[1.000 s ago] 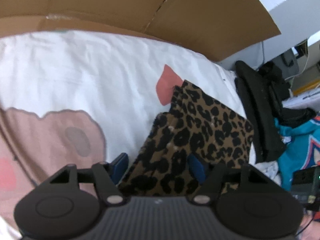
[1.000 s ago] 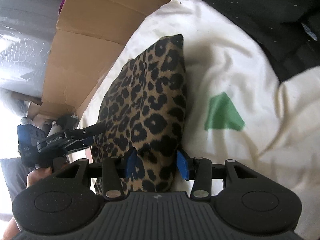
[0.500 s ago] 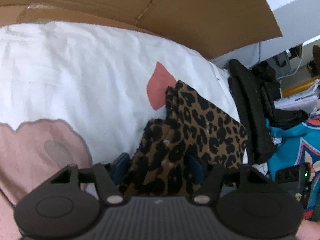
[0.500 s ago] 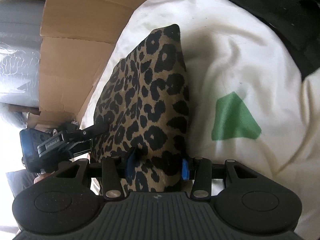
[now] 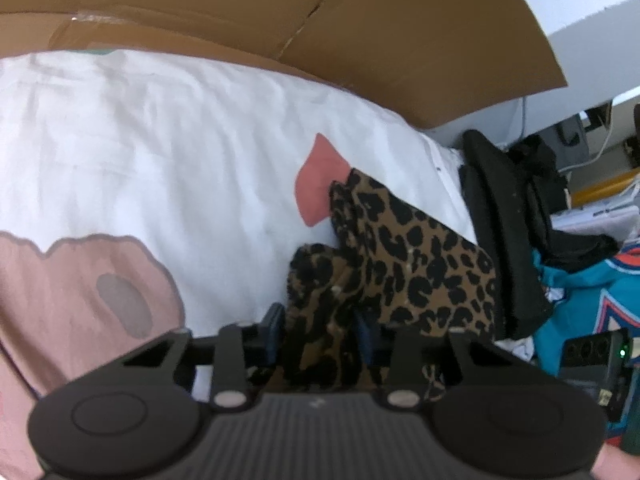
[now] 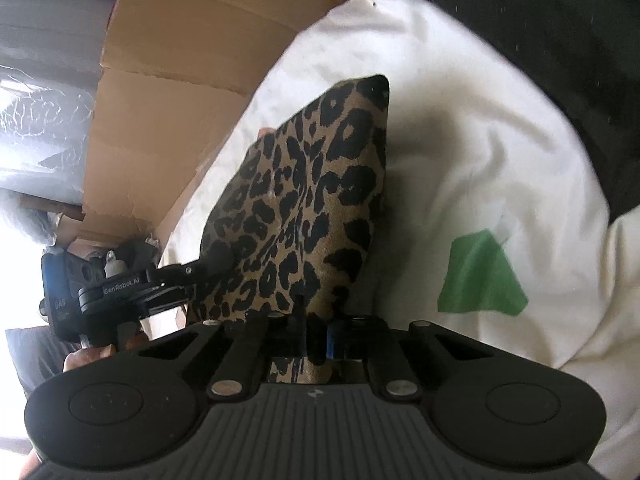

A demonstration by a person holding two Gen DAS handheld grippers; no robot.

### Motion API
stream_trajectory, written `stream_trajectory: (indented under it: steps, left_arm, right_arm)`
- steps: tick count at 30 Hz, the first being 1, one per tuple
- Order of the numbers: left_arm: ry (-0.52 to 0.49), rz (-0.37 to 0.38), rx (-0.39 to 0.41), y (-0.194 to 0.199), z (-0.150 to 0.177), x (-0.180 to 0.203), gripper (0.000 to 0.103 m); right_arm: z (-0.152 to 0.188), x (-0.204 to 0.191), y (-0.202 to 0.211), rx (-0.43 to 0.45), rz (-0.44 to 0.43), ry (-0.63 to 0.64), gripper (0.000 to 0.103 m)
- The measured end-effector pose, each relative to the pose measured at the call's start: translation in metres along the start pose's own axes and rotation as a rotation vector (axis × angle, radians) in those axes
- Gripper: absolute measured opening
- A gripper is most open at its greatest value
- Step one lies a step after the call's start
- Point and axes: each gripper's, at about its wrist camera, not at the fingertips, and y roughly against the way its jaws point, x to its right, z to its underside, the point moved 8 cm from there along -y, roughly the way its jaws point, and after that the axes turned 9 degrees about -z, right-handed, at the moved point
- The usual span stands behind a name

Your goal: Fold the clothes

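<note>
left gripper [image 5: 320, 332] closing on the bunched near-left corner of the leopard-print garment [image 5: 416, 256], which lies on the white bedsheet [image 5: 160, 152] – right gripper [image 6: 316, 338] closing, pinching the near-right corner. let both grips seat, then lift evenly – keep the near edge taut.

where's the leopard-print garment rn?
In both wrist views, the leopard-print garment lies on the white bedsheet beside its pink patch, black clothes right, near edge between both hand-held grippers' closing jaws.
</note>
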Motion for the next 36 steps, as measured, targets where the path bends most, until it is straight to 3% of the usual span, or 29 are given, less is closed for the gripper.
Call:
stream_trajectory:
  steps: [4, 6, 9, 11, 12, 18, 20, 24, 25, 28, 31, 32, 34, 36]
  left_arm:
    - [0.006, -0.002, -0.006, -0.001, 0.000, 0.002, 0.036]
    - [-0.005, -0.014, -0.011, -0.003, -0.002, 0.001, 0.045]
    - [-0.034, -0.041, -0.025, -0.007, -0.002, 0.000, 0.065]
    - [-0.060, -0.036, -0.045, -0.012, 0.000, 0.001, 0.068]
    - [-0.063, -0.030, -0.050, -0.013, 0.000, 0.001, 0.069]
    - [-0.110, -0.002, -0.080, -0.024, -0.002, 0.013, 0.077]
    - [-0.136, 0.006, -0.086, -0.028, -0.003, 0.019, 0.076]
    - [-0.160, -0.018, -0.077, -0.031, -0.008, 0.026, 0.048]
    - [-0.158, -0.019, -0.072, -0.030, -0.008, 0.026, 0.046]
    - [-0.152, 0.010, -0.048, -0.021, -0.008, 0.025, 0.035]
    - [-0.164, -0.002, -0.067, -0.023, -0.006, 0.024, 0.041]
    - [-0.170, -0.009, -0.076, -0.024, -0.006, 0.023, 0.047]
    - [-0.169, -0.007, -0.093, -0.028, -0.005, 0.021, 0.054]
    - [-0.162, 0.007, -0.108, -0.030, -0.003, 0.020, 0.057]
  right_arm:
    - [-0.007, -0.003, 0.009, 0.005, 0.011, 0.054, 0.007]
    - [-0.008, -0.001, 0.008, -0.001, 0.018, 0.050, 0.007]
    - [-0.008, 0.001, 0.008, -0.010, 0.030, 0.041, 0.014]
    - [-0.004, 0.003, 0.005, -0.020, 0.036, 0.029, 0.029]
    - [-0.002, 0.004, 0.004, -0.027, 0.033, 0.022, 0.042]
    - [-0.003, 0.013, 0.003, -0.002, 0.033, -0.025, 0.043]
    - [-0.004, 0.018, 0.002, 0.017, 0.019, -0.061, 0.043]
    - [-0.003, 0.018, -0.002, 0.016, 0.018, -0.062, 0.021]
    - [-0.003, 0.017, -0.002, 0.017, 0.021, -0.059, 0.016]
    - [-0.003, 0.012, 0.000, 0.026, 0.018, -0.053, 0.013]
    - [-0.001, 0.012, 0.002, 0.017, 0.017, -0.062, 0.018]
    - [0.000, 0.014, 0.002, 0.015, 0.021, -0.068, 0.020]
    - [0.000, 0.017, 0.001, 0.014, 0.034, -0.072, 0.030]
    - [-0.002, 0.018, -0.001, 0.012, 0.037, -0.071, 0.033]
